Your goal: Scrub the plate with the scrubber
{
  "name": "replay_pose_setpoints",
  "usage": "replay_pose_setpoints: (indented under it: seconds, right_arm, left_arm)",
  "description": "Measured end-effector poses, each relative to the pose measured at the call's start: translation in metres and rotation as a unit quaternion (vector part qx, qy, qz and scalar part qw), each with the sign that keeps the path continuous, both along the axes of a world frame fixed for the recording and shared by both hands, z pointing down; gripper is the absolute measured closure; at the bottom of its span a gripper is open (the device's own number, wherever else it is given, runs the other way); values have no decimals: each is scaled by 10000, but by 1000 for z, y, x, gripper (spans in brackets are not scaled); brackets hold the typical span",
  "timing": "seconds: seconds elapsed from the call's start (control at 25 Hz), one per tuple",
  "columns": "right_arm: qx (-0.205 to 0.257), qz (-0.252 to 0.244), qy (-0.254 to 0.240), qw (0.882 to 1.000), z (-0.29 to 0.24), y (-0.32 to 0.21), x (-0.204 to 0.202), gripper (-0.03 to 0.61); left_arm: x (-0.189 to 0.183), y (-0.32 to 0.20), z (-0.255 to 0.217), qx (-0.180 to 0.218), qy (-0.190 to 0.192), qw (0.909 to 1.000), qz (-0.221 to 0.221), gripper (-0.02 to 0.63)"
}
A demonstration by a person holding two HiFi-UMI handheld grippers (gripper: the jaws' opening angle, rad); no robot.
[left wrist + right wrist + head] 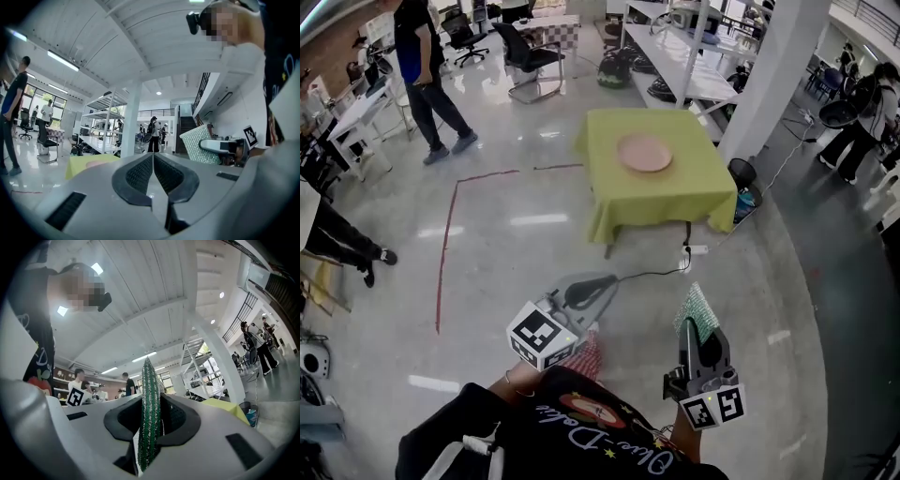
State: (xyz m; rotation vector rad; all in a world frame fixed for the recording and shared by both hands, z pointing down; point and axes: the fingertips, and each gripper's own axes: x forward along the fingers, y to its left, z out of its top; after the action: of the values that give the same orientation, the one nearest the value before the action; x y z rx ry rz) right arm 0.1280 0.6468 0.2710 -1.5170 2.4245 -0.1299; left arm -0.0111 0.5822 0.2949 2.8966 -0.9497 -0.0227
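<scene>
Head view: you are standing well back from the table (pixel 675 202), and the plate (pixel 644 152) is lying flat on top of it, face up for scrubbing.

Left gripper view: your left gripper (pixel 153 165) is riding empty with its jaws pressed together, free to steady the plate.

Right gripper view: your right gripper (pixel 153 423) is pinching the scrubber (pixel 148 394) edge-on, so it is sticking out forward, ready to wipe once you reach the table.
</scene>
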Motion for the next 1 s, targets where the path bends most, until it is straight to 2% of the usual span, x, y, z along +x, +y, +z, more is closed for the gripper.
replay_pose_setpoints:
  seconds: [0.4, 0.68, 1.0]
  right_arm:
    - [-90, -1, 184, 9998, -1, -85, 6, 514]
    - [-162, -16, 194, 9997, 2, -158, 6, 514]
    - [-151, 52, 333, 9993, 1, -244, 1, 514]
  left_arm:
    - [10, -85, 9, -87, 74, 9999, 15, 603]
    - [0, -155, 14, -161, 26, 9998, -93, 603]
    - [-4, -243, 16, -155, 62, 9999, -23, 603]
